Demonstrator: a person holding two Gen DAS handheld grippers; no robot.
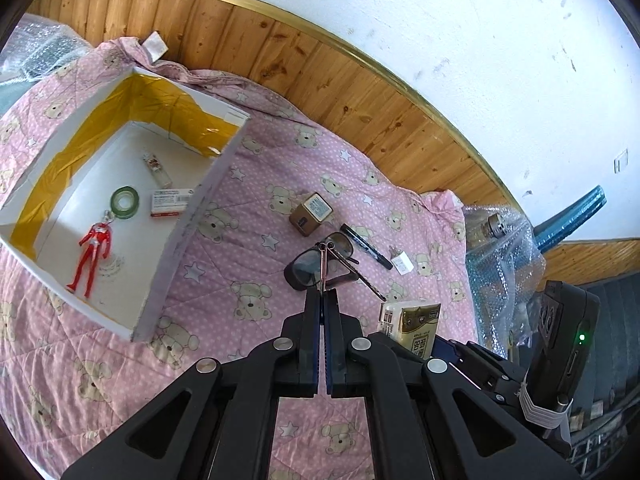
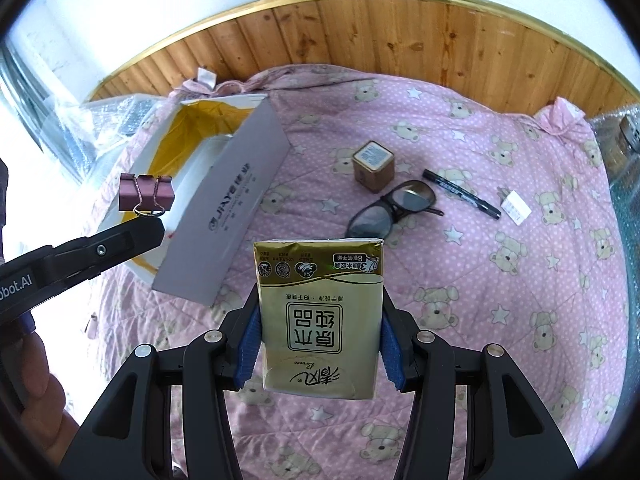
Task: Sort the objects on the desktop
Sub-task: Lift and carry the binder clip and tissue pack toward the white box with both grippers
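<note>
Left gripper (image 2: 154,216) jaws closed tight on the wire handle of a pink binder clip (image 2: 146,197), held in the air over the box's near wall. Right gripper (image 2: 320,340) jaws clamped on both sides of a gold tissue pack (image 2: 320,312), lifted above the pink quilt (image 2: 500,280). White box (image 1: 192,220) at the quilt's left edge holds a red figure (image 1: 90,258), green tape roll (image 1: 124,198), small carton (image 1: 170,202). Sunglasses (image 2: 394,208), marker (image 2: 460,193), brown cube box (image 2: 374,166) lie mid-quilt.
</note>
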